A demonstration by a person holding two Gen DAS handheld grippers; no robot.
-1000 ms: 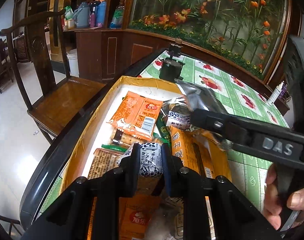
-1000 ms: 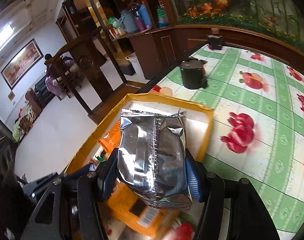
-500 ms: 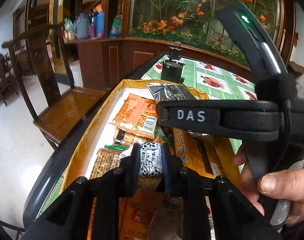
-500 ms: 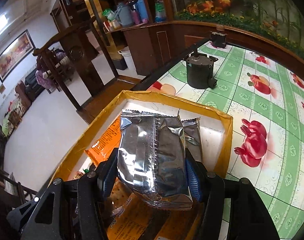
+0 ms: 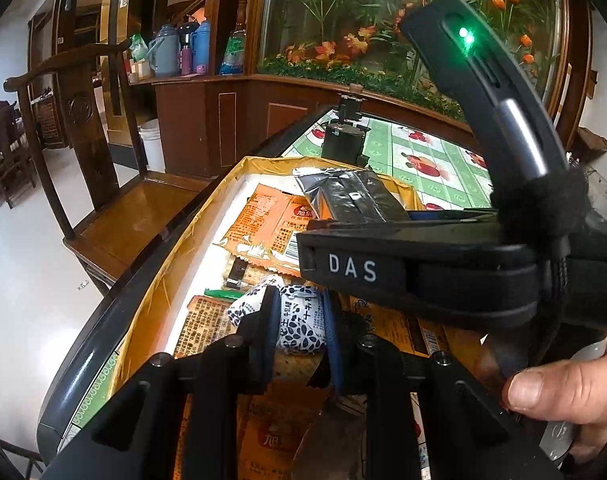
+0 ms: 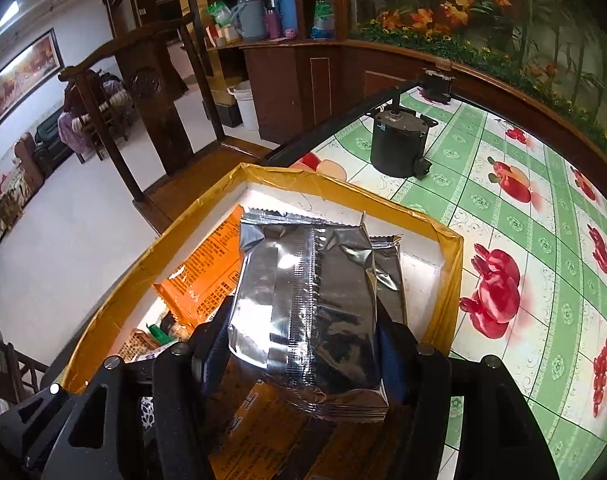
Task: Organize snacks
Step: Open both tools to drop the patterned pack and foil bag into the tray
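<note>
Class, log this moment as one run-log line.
left gripper: shut on black-and-white patterned packet | right gripper: silver foil packet, jaws opening | over yellow-rimmed box

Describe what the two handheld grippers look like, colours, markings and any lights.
Both are matte black plastic with angular frames, round silver screw heads and blue pads inside the fingers. The left gripper shows thin blue pad edges. The right gripper has white "DAS" lettering on its side, a curved black handle with a green light and a grey strip, and a fuzzy black band wrapped round it. No sleeve shows.

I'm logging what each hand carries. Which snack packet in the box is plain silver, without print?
The silver foil packet between the right tool fingers, over the box's far end. The others are orange or black-and-white printed.
</note>
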